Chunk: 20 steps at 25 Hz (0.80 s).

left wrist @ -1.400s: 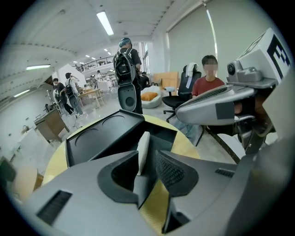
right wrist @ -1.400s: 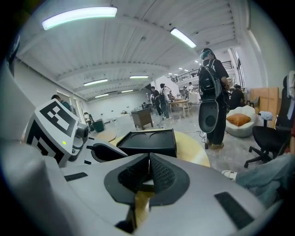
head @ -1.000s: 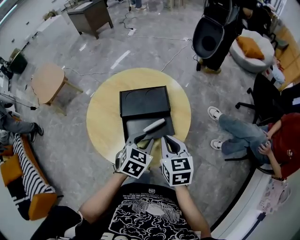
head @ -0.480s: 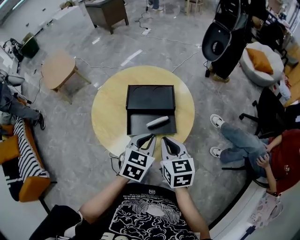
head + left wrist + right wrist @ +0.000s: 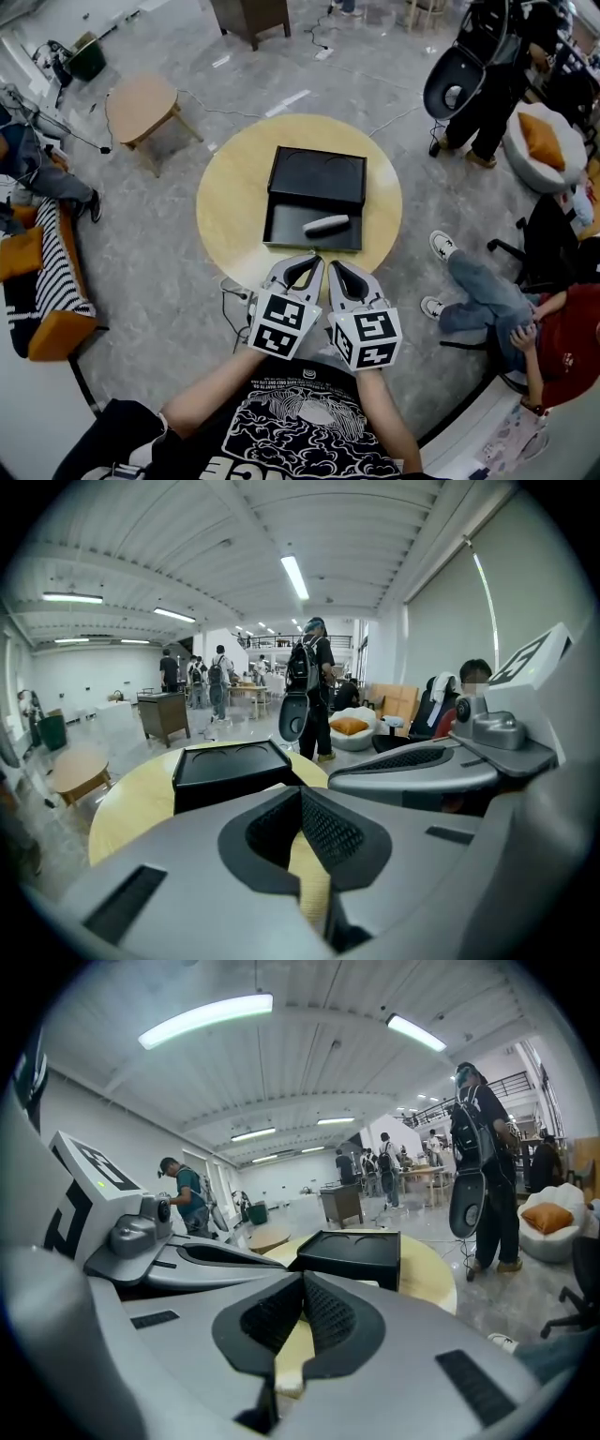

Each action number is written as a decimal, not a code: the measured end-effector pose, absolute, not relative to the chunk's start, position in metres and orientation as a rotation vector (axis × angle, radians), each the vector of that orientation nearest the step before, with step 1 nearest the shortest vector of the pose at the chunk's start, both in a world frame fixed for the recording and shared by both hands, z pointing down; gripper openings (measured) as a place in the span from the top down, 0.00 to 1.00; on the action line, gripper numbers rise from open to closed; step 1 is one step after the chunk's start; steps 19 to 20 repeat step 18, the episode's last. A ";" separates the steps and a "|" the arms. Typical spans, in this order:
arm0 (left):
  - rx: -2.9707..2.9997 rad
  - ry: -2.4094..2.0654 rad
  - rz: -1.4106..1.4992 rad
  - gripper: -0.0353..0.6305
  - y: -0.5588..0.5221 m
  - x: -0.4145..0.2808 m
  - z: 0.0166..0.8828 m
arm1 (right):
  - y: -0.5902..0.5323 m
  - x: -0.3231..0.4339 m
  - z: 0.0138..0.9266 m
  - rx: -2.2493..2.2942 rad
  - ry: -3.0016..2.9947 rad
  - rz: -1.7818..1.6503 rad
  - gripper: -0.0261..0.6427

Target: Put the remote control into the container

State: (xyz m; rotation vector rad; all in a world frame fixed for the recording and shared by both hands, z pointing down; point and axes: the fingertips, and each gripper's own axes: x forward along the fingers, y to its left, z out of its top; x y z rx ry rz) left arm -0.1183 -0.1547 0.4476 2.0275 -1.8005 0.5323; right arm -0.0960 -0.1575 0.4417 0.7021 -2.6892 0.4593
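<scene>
A grey remote control [image 5: 326, 224] lies in the open black container [image 5: 281, 230] on the round yellow table [image 5: 230, 187]. The container's lid [image 5: 317, 175] lies flat behind the tray. My left gripper [image 5: 314, 260] and right gripper [image 5: 335, 264] hover side by side over the table's near edge, short of the container. Both are shut with nothing between the pads. In the left gripper view the jaws [image 5: 301, 794] meet in front of the black container [image 5: 230, 771]. The right gripper view shows its jaws [image 5: 303, 1283] shut too, with the container [image 5: 352, 1252] ahead.
A small wooden side table [image 5: 141, 103] stands at the far left. A striped sofa [image 5: 47, 281] is at the left. A seated person's legs [image 5: 478, 291] reach in from the right. A black stroller [image 5: 464, 80] stands beyond the table, and cables run across the floor.
Both grippers have drawn back from the container toward the table's near edge. The left jaws have closed. The remote stays lying in the tray.
</scene>
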 end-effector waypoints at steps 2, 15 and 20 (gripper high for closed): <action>2.020 -1.813 0.523 0.92 -0.153 -0.114 0.447 | -0.156 -0.092 0.443 0.692 -2.690 0.453 0.93; 2.014 -1.839 0.513 0.92 -0.144 -0.097 0.445 | -0.147 -0.074 0.441 0.680 -2.707 0.443 0.93; 2.014 -1.835 0.514 0.92 -0.144 -0.094 0.447 | -0.147 -0.071 0.444 0.681 -2.707 0.441 0.93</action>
